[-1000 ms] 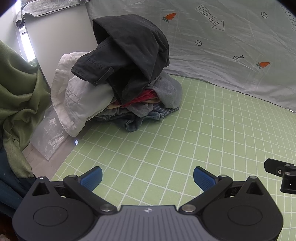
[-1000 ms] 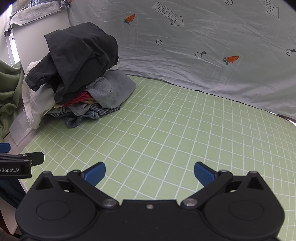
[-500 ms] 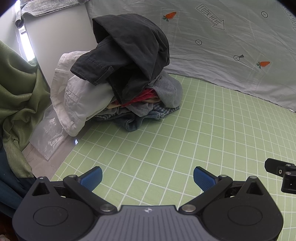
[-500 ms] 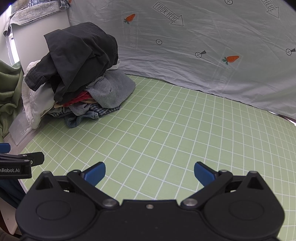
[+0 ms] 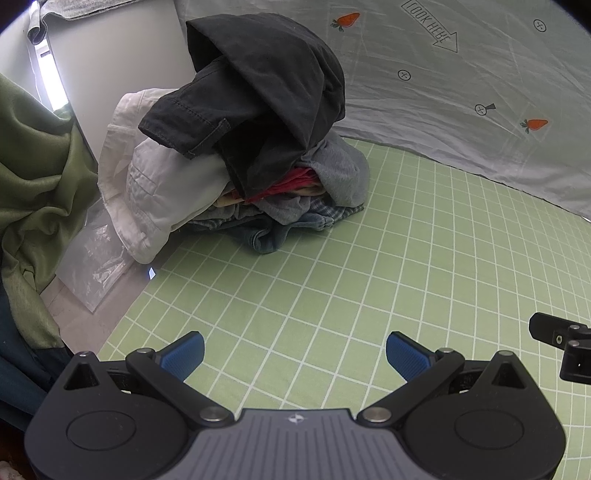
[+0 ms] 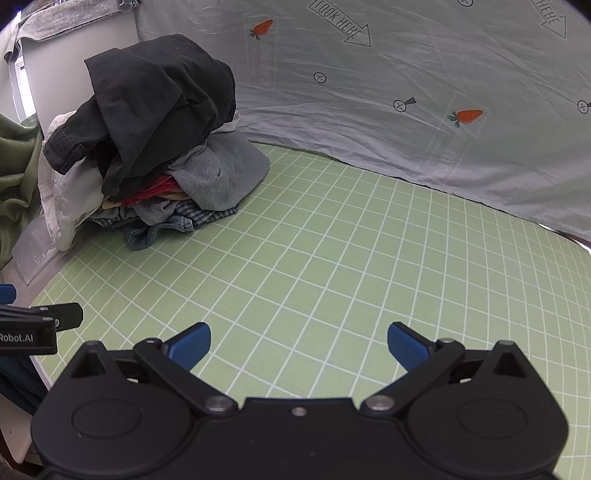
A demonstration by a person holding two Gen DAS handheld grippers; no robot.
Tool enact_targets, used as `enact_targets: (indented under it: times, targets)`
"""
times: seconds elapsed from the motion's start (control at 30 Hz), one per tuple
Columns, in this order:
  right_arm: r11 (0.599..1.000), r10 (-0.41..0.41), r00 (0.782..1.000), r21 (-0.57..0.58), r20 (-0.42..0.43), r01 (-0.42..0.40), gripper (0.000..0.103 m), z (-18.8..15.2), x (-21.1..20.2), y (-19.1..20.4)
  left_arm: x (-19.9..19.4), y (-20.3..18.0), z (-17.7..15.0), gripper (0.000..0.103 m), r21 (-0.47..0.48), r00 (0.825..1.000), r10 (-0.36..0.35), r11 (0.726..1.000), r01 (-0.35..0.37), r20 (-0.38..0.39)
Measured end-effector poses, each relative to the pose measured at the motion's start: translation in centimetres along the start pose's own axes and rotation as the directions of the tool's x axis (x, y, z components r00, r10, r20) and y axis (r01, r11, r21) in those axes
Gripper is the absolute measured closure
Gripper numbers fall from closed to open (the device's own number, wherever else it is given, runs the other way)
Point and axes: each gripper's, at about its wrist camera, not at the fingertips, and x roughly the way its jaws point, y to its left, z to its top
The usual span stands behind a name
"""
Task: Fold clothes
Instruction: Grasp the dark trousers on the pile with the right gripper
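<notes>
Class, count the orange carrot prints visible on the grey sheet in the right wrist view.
2: one carrot print high above the clothes pile, another carrot print at right. Folds may hide more.

open green mat [image 6: 332, 258] ahead, clothes pile [image 5: 258, 147] far-left — backdrop sheet [image 6: 406, 92] seemingly walling rear

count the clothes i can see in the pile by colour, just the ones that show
black: 1
white: 1
grey: 2
red: 1
cream: 1
checked blue: 1
denim blue: 1
total: 8 showing; more may be hidden underneath
</notes>
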Motion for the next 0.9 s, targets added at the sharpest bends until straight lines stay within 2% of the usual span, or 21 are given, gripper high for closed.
enact_targets:
  times: [0.17, 0.3, 0.43, 0.6, 0.77, 0.9]
  targets:
    - [1.0, 0.008, 1.0, -0.023, 0.007, -0.008, 0.0, 1.9, 1.5, 0.4, 1.4, 0.6, 1.9, 0.0, -0.018, 1.0, 0.012, 1.0, -0.012, -0.002]
    - [0.999, 0.021, 0.999, -0.046, 0.028, -0.019, 0.0, 4.5, 3.4, 1.2, 2.8, 2.0, 4.4, 0.0, -0.056, 0.999, 0.051, 0.997, -0.051, 0.007]
    - [0.997, 0.036, 0.996, -0.071, 0.08, -0.03, 0.0, 8.5, 5.5, 2.5, 4.7, 4.1, 7.7, 0.0, -0.115, 0.995, 0.095, 0.989, -0.094, 0.007]
    - [0.992, 0.089, 0.985, -0.098, 0.147, -0.076, 0.002, 14.5, 8.6, 5.2, 7.3, 6.8, 12.1, 0.0, -0.197, 0.993, 0.118, 0.974, -0.113, 0.017]
    - [0.985, 0.164, 0.965, -0.086, 0.204, -0.149, 0.007, 20.8, 11.6, 7.8, 9.5, 8.5, 15.4, 0.0, -0.221, 0.99, 0.136, 0.967, -0.127, 0.03]
    - [0.959, 0.277, 0.924, -0.01, 0.264, -0.285, 0.009, 25.4, 12.3, 8.8, 10.9, 9.3, 16.6, 0.0, -0.228, 0.991, 0.135, 0.965, -0.127, 0.022]
